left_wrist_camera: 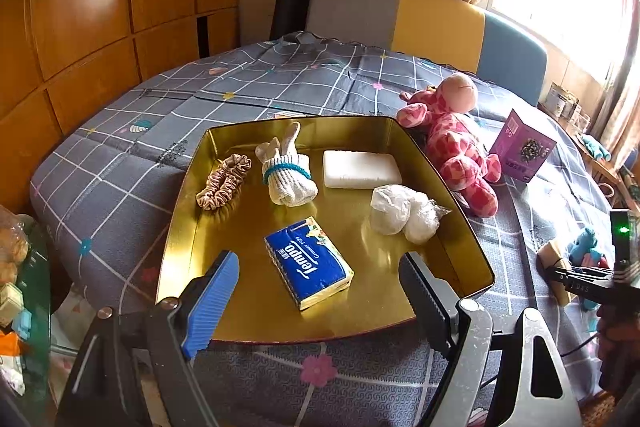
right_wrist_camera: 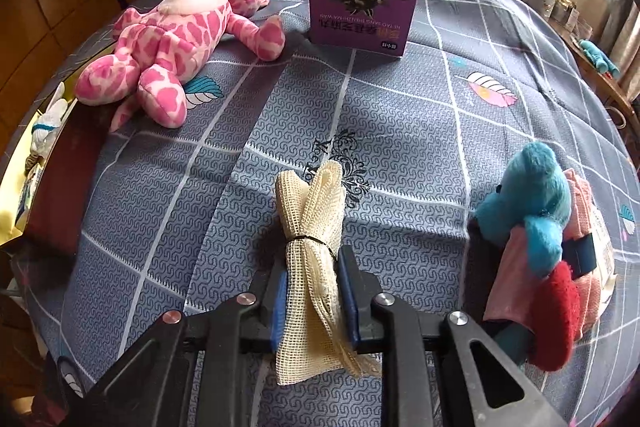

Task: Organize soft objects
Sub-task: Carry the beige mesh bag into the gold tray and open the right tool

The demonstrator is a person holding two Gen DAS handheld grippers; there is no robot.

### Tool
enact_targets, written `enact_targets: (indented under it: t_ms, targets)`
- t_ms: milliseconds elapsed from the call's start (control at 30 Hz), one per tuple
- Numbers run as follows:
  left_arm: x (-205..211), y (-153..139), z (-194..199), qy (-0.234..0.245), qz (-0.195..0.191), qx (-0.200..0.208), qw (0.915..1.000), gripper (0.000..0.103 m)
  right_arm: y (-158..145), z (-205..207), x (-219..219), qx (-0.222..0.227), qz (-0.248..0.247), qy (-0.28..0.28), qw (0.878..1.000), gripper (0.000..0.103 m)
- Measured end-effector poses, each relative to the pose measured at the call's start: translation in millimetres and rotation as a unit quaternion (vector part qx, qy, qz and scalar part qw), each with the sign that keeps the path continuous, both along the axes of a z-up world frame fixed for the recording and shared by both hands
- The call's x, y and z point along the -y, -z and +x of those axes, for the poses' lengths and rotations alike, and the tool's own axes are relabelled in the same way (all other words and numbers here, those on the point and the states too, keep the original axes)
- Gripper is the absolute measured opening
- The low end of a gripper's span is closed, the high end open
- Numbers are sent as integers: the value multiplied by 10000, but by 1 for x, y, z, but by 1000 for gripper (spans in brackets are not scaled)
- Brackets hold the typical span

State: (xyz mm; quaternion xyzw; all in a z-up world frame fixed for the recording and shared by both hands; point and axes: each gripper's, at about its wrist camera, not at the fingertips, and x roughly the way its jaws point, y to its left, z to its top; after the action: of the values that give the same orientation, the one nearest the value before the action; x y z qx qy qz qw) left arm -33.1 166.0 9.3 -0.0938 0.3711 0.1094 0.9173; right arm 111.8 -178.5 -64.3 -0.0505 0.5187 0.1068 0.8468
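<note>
right gripper [right_wrist_camera: 312, 291] fingers pinch the mesh bundle [right_wrist_camera: 310, 251]; left gripper [left_wrist_camera: 316, 287] fingers wide apart, empty, over the tray [left_wrist_camera: 460, 267].

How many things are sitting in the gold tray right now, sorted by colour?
In the gold tray:
White or cream: 3, the rolled socks, the white block, the plastic-wrapped bundle
Blue: 1, the tissue pack
Beige: 1, the scrunchie
Total: 5
</note>
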Motion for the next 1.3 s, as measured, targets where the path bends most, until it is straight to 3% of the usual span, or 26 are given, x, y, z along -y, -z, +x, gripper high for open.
enact_targets:
  t_ms: [233, 467, 800, 967, 1067, 1200, 1300]
  targets:
    - [-2, -3, -4, -22, 12, 61, 10000, 83, -21, -11, -10, 346, 110, 53, 9993, 19]
    - [-7, -1, -5, -77, -41, 64, 9999, 83, -55, -24, -50, 556, 710, -522, 9946, 19]
    - [-23, 0, -11, -385, -68, 117, 9992, 83, -94, -39, -164, 529, 1670, -1915, 9657, 19]
    - [-38, 2, -15, -595, -98, 110, 9981, 83, -79, -41, -229, 328, 1466, -2524, 9559, 19]
    - [-45, 5, -17, -688, -118, 69, 9975, 83, -54, -41, -258, 190, 1012, -2693, 9575, 21]
    - [-51, 9, -18, -760, -130, 14, 9970, 85, -28, -39, -273, 0, 587, -2749, 9597, 24]
    - [-53, 11, -17, -770, -119, 1, 9970, 85, -19, -39, -269, -134, 579, -2633, 9629, 29]
